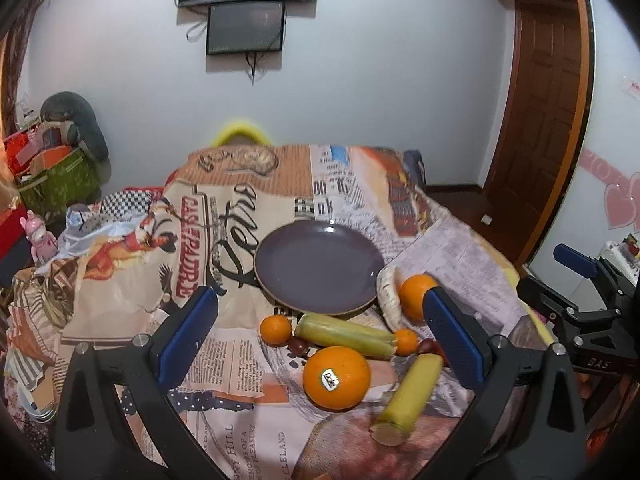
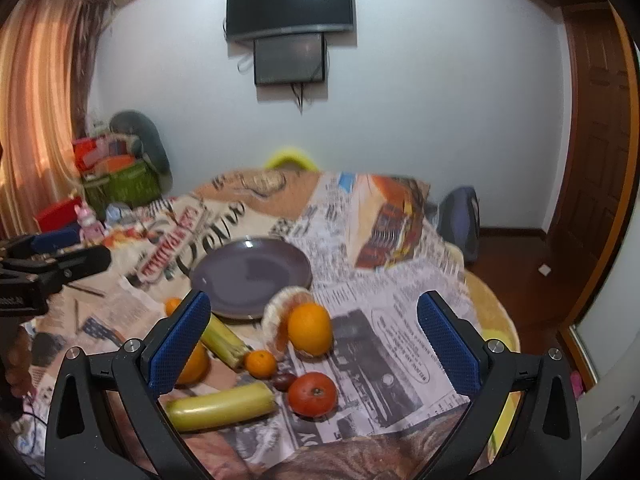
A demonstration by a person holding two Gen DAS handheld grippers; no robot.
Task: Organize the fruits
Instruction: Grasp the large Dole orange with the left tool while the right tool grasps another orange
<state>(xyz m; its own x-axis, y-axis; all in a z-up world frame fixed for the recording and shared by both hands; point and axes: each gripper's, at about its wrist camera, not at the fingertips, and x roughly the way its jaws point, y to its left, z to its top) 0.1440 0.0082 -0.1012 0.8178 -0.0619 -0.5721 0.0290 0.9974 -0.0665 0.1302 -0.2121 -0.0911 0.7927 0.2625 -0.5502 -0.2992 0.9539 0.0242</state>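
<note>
From the left wrist we see our left gripper [image 1: 320, 330] spread wide and holding nothing, with the purple plate [image 1: 320, 266] bare and the stickered orange [image 1: 336, 378] lying on the cloth before it. From the right wrist our right gripper [image 2: 314, 346] also gapes idle above the tomato [image 2: 312, 395], so we judge no fruit sorted yet

Round glazed plate [image 1: 318, 268]: dull purple, tan rim.
Large round orange [image 1: 336, 377]: bright orange, white sticker.
Smooth red tomato [image 2: 312, 395]: red, between the right fingers.
Cut cane sticks [image 1: 344, 334]: yellow-green.
Printed newspaper-pattern cloth [image 1: 240, 364] on the table: beige, black lettering, red accents.
Finger pads [image 2: 180, 346]: blue, dotted, on black frames.
</note>
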